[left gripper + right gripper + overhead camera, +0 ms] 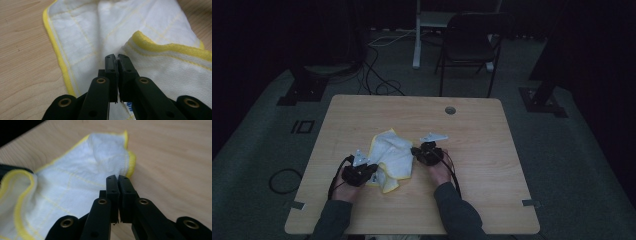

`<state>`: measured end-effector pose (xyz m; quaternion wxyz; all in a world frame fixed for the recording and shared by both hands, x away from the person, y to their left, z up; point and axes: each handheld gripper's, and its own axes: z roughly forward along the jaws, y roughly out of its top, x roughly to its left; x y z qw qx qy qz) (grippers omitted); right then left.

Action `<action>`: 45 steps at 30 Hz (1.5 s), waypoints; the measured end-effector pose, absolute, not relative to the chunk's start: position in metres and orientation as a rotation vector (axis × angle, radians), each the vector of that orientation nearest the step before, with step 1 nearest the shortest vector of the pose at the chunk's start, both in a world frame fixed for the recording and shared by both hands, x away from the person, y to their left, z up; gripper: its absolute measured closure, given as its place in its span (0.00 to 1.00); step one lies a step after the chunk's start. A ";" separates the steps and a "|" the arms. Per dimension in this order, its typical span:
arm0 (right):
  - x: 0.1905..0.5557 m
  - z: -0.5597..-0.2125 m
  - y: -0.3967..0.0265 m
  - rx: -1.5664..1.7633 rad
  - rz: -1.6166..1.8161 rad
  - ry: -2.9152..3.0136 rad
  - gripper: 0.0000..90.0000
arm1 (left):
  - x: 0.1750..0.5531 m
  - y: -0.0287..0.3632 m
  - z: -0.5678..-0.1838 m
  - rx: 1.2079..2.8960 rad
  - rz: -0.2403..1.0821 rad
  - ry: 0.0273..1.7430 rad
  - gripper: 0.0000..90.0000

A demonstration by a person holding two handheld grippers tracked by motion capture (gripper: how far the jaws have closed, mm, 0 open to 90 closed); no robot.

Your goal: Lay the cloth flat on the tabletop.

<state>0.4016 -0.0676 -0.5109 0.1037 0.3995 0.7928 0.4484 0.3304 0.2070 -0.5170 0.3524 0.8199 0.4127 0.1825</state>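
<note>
Dim room, one wooden table (482,150), and a white cloth with yellow edging (391,157) lying crumpled a little towards the near edge, left of the table's middle. The person has come in from the near edge with both forearms, a gripper in each hand.

The left gripper (373,167) sits at the cloth's near-left side. From its own camera, the left gripper (117,57) has its two black jaws brought right together, a sliver of white fabric showing between them. It looks pinched onto the cloth (105,32), though the seam is thin and I would not swear to how much is caught. A folded, yellow-hemmed flap rises just to the right of those jaws.

The right gripper (415,150) is at the cloth's right side, its body over bare wood. In its own view the right gripper (117,178) is closed tight, jaw against jaw, the tips at the cloth's (75,182) hem; whether any fabric is caught between them, I cannot tell. Beyond it the cloth bunches up into a soft ridge, the yellow border curling at the far corner.

A small round grommet (450,110) sits near the table's far edge.
</note>
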 end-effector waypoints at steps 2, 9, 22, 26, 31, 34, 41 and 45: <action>0.401 -0.499 -0.070 1.153 1.328 2.324 0.98 | 0.330 0.199 -0.514 2.157 0.519 1.052 0.97; 0.399 -0.494 -0.062 1.124 1.340 2.330 0.96 | 0.329 0.205 -0.506 2.144 0.586 1.074 0.97; 0.389 -0.513 -0.046 1.064 1.287 2.426 0.76 | 0.336 0.244 -0.515 2.078 0.609 1.286 0.97; 0.385 -0.523 -0.041 1.051 1.284 2.482 0.68 | 0.337 0.243 -0.514 2.082 0.614 1.284 0.96; 0.378 -0.531 -0.035 1.042 1.274 2.526 0.58 | 0.336 0.241 -0.516 2.090 0.618 1.283 0.96; 0.377 -0.537 -0.028 1.014 1.202 2.545 0.57 | 0.336 0.239 -0.516 2.089 0.623 1.280 0.96; 0.376 -0.538 -0.014 0.955 1.140 2.550 0.91 | 0.336 0.238 -0.517 2.083 0.619 1.271 0.96; 0.375 -0.529 -0.015 0.936 1.166 2.509 0.96 | 0.334 0.236 -0.515 2.079 0.624 1.250 0.96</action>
